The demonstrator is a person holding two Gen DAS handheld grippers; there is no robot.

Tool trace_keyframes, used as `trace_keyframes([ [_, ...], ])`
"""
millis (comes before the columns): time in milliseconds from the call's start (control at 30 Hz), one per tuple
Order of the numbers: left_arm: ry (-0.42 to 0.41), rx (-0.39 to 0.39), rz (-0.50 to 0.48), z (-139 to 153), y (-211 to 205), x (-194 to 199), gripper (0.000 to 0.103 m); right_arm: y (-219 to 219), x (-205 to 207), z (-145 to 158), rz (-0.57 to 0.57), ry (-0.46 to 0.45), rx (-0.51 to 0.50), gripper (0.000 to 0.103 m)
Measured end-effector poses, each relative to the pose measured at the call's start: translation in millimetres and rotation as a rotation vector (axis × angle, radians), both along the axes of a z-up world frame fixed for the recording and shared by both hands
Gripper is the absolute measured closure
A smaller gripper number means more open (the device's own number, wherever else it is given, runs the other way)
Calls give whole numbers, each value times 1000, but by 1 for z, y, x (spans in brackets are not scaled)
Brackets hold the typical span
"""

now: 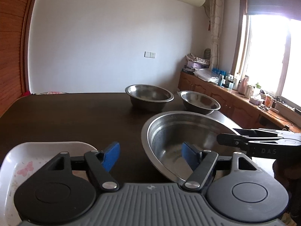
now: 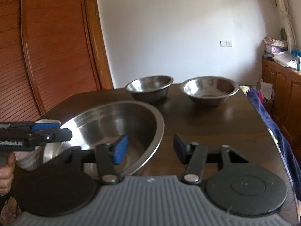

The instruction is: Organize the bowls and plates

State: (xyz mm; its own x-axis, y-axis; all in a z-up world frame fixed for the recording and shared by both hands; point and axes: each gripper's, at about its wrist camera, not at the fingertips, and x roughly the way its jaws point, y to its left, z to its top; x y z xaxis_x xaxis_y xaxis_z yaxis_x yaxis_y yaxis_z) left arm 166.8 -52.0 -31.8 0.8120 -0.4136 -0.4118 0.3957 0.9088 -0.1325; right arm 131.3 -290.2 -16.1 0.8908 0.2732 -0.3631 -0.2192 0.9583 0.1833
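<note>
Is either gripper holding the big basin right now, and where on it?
No. Both grippers, left and right, straddle the big basin's rim with jaws open, pads clear.

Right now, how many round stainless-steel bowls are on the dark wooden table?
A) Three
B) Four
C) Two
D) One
A: a large round stainless-steel bowl sits nearest the cameras, and two smaller steel bowls stand side by side, apart from each other, at the far end of the dark wooden table.
</note>
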Motion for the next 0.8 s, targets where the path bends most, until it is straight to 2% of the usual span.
trace_keyframes([
  [300,-29,1,15,7,5,-4,0,-4,-8,15,-30,-62,-36,39],
  [367,-34,1,16,10,6,-3,0,-4,-8,17,-35,-72,-45,37],
  [433,-42,4,16,14,7,-1,0,-5,-8,20,-35,-78,-47,29],
  [800,-105,52,10,51,0,30,0,-18,18,61,16,-116,-78,28],
])
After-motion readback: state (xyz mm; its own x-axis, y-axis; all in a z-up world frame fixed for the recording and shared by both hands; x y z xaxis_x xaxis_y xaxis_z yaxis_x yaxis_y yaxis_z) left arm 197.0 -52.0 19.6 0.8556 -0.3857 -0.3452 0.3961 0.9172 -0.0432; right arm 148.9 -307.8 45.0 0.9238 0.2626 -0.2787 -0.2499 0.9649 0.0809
